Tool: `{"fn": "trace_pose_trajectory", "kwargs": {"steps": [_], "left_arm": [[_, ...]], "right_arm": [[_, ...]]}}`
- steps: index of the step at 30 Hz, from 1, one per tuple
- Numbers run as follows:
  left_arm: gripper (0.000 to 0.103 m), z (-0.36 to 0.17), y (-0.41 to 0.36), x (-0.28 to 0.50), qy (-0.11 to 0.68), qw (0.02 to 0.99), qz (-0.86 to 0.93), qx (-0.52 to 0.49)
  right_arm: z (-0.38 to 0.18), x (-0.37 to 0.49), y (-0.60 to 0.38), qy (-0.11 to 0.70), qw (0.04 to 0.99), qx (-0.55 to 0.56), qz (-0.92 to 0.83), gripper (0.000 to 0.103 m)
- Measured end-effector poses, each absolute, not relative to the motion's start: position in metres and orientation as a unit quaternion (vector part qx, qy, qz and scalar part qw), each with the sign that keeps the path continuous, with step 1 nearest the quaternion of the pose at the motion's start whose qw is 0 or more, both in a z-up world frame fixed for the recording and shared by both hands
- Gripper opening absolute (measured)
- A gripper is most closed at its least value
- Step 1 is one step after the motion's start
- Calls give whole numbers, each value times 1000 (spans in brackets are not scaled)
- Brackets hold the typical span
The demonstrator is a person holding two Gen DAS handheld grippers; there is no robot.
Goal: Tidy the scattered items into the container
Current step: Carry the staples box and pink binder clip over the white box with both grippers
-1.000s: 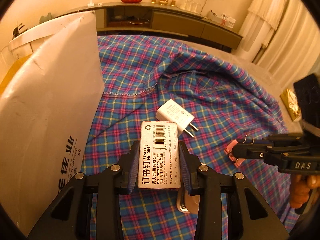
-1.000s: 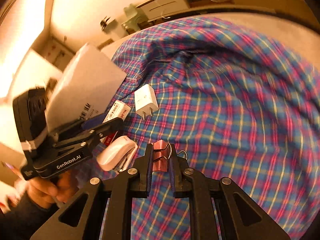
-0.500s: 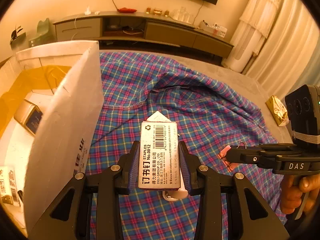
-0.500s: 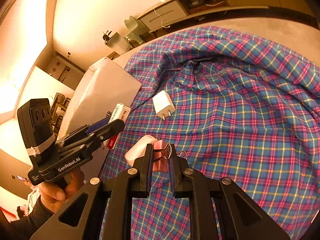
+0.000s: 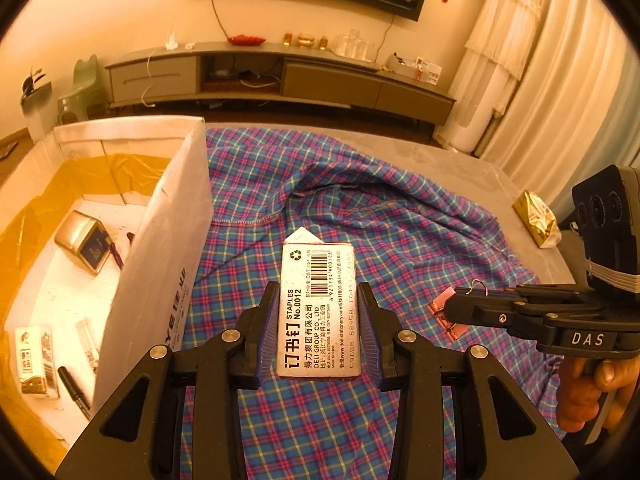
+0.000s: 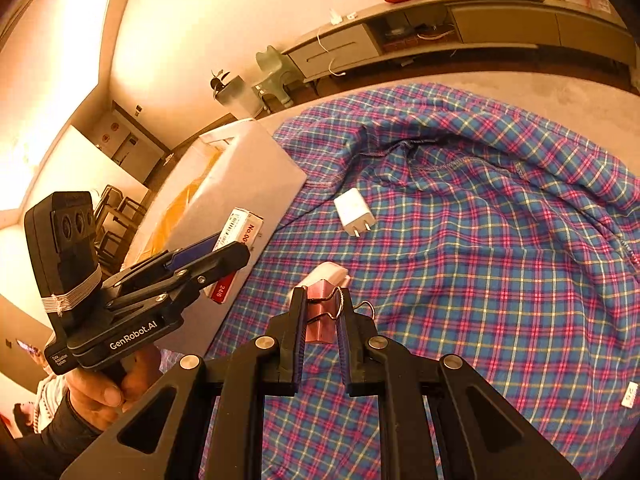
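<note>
At nine o'clock in the left wrist view stands one open white cardboard box [image 5: 160,264] with a gold tin [image 5: 86,246], a small packet [image 5: 36,360] and a black pen [image 5: 74,392] inside. The left gripper [image 5: 318,320] clamps one white staple box [image 5: 318,312], long axis pointing to twelve o'clock, barcode end forward, above the plaid cloth [image 5: 400,220]. At three o'clock the right gripper [image 6: 322,316] pinches one pink binder clip [image 6: 320,314], wire handles up; one white charger [image 6: 354,214] lies at twelve o'clock, prongs toward six.
</note>
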State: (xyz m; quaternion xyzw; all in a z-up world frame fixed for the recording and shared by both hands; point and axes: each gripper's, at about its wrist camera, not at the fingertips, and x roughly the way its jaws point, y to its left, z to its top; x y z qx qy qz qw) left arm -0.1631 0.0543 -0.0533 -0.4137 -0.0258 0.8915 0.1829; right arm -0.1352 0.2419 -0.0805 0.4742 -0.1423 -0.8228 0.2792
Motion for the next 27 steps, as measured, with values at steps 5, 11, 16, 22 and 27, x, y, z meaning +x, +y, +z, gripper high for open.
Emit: {"fn": "trace_pose_trajectory", "kwargs": {"steps": [5, 11, 16, 22, 27], "left_arm": [[39, -37, 54, -148, -20, 187, 901, -391], [39, -21, 52, -129, -9, 186, 912, -366], [39, -9, 49, -118, -10, 187, 917, -353], [39, 2, 44, -109, -15, 188, 921, -341], [39, 8, 36, -104, -22, 186, 924, -334]], "right_arm": [[-64, -119, 231, -120, 283, 455, -836, 15], [-52, -105, 221, -107, 285, 444, -843, 15], [-41, -95, 215, -100, 283, 434, -849, 15], [-23, -83, 206, -88, 283, 419, -858, 15], [-9, -75, 196, -77, 285, 407, -864, 15]]}}
